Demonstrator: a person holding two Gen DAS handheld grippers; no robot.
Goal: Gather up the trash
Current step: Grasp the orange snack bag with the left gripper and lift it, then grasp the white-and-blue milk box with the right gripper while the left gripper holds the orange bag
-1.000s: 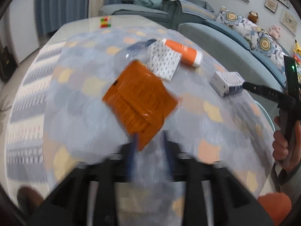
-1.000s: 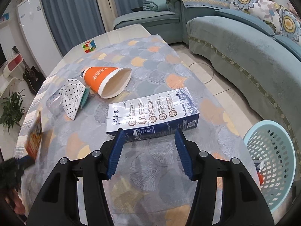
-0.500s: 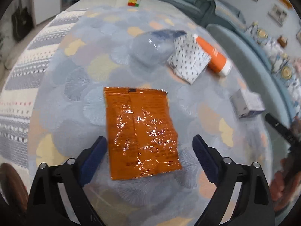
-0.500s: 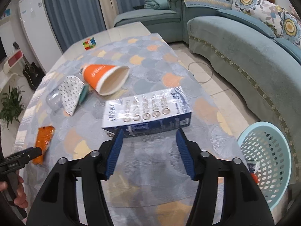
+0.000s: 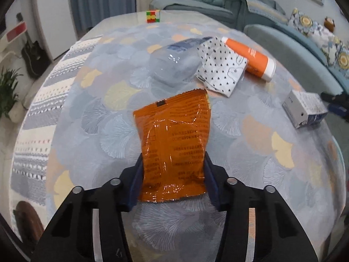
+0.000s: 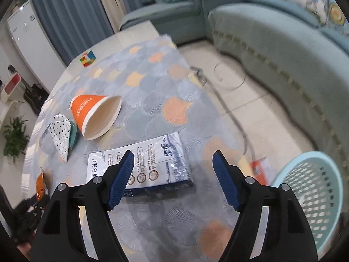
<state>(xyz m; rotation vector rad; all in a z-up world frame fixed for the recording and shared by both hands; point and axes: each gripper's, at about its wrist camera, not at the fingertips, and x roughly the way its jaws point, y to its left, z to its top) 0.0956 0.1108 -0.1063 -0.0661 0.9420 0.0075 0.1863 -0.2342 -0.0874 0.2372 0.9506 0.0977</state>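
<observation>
Half a second ago the left gripper (image 5: 173,180) hung wide over the orange packet (image 5: 174,146); now its blue fingers (image 5: 137,181) have closed in on the packet's sides and pinch its near end, while the far end sticks out ahead of them over the tabletop (image 5: 82,135). I cannot tell whether the packet is lifted or lying flat. Over on the other side, the right gripper (image 6: 171,176) has swung toward the table's right edge, and its jaws stand well apart with nothing between them. Its left finger (image 6: 122,174) overlaps the carton (image 6: 148,166) in that view, though whether it touches is hard to say. That carton lies flat near the right edge of the tabletop. Farther back the paper cup (image 6: 96,115) lies on its side, mouth facing the carton, and just beside it sits a dotted wrapper (image 6: 61,135). From the left camera the wrapper leans against a clear bottle (image 5: 174,65), which lies on its side toward the middle of the table. A colour cube (image 5: 153,16) sits alone at the far edge. Down on the floor, past the right edge, stands a pale blue basket (image 6: 314,190), and a small orange scrap (image 6: 259,168) shows beside it; I cannot tell if it lies in or out. A sofa (image 6: 272,43) runs along behind.
</observation>
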